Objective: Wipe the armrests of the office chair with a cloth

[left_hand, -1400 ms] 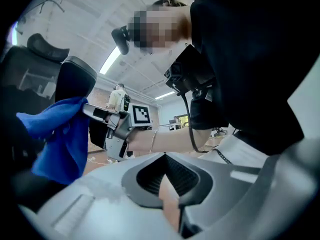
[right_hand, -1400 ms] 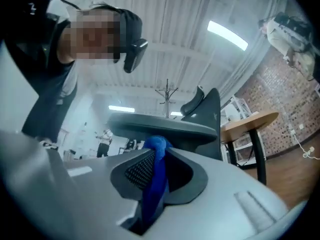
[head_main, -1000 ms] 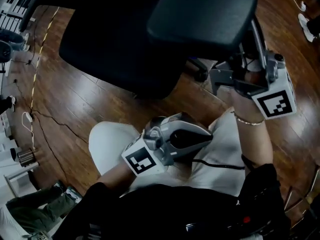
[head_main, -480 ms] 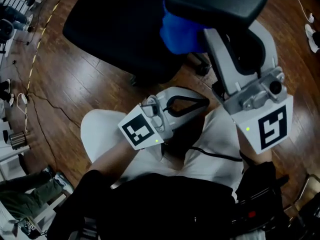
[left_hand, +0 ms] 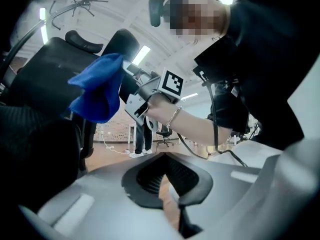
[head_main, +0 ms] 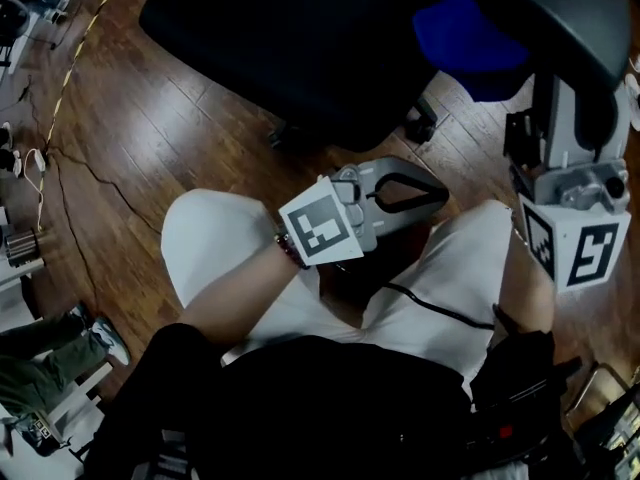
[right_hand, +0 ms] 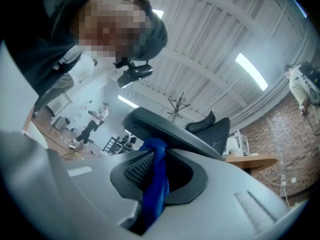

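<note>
The black armrest pad [head_main: 560, 8] of the office chair fills the top right of the head view, beside the chair's black seat [head_main: 290, 38]. A blue cloth [head_main: 478, 48] bunches under the pad's inner edge. My right gripper [head_main: 548, 118] reaches up at the pad and is shut on this cloth [right_hand: 154, 184], which touches the pad's underside [right_hand: 170, 130]. My left gripper [head_main: 435, 196] rests over the person's lap, jaws shut with nothing between them [left_hand: 169, 186]. The left gripper view shows the cloth [left_hand: 97, 91] hanging at upper left.
A chair caster [head_main: 425, 126] sits on the wooden floor [head_main: 150, 138] below the seat. Cables [head_main: 60, 153] trail along the left. The person's white-trousered legs [head_main: 210, 253] lie beneath both grippers. Someone's legs and shoes [head_main: 60, 363] are at bottom left.
The right gripper swung to the right along the armrest with the blue cloth, which came out from behind the pad. The left gripper stayed over the lap, turning slightly.
</note>
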Demonstrator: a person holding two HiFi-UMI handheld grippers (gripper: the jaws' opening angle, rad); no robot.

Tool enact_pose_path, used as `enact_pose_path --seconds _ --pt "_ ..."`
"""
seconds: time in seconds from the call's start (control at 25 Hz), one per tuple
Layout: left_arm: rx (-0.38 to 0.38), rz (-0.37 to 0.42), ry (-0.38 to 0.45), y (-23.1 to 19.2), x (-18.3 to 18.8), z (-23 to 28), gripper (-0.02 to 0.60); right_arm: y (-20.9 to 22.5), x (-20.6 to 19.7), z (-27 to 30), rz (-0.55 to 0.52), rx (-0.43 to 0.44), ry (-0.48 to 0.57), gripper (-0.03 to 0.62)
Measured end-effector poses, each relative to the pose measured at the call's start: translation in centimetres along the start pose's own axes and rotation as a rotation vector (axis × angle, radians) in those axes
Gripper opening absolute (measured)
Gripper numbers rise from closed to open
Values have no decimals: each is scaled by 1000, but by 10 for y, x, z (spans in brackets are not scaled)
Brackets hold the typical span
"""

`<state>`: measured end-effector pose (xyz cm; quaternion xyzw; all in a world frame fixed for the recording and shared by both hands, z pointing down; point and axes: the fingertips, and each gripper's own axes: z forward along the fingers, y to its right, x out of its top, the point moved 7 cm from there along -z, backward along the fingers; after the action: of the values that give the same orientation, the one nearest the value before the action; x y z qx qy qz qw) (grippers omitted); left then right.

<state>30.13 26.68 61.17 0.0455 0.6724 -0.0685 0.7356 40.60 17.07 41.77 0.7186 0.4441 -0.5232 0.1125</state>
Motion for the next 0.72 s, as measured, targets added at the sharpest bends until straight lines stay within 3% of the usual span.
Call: enact_pose_path --seconds 0.08,0.28,0.4,0.56,0.72 --pt "7 -11 -33 1 -7 -2 6 16 -15 -8 -23 -42 -24 40" --pt "-34 -17 -44 5 -11 2 6 17 -51 -11 -150 -32 -93 40" --pt "-51 -26 -61 11 -16 3 6 12 -42 -4 -253 -100 -74 40" --pt "-67 -16 -67 15 -18 9 6 8 -19 8 -402 -108 -4 40" --pt "-68 3 -83 20 -26 10 6 14 -48 1 -336 -94 -7 40"
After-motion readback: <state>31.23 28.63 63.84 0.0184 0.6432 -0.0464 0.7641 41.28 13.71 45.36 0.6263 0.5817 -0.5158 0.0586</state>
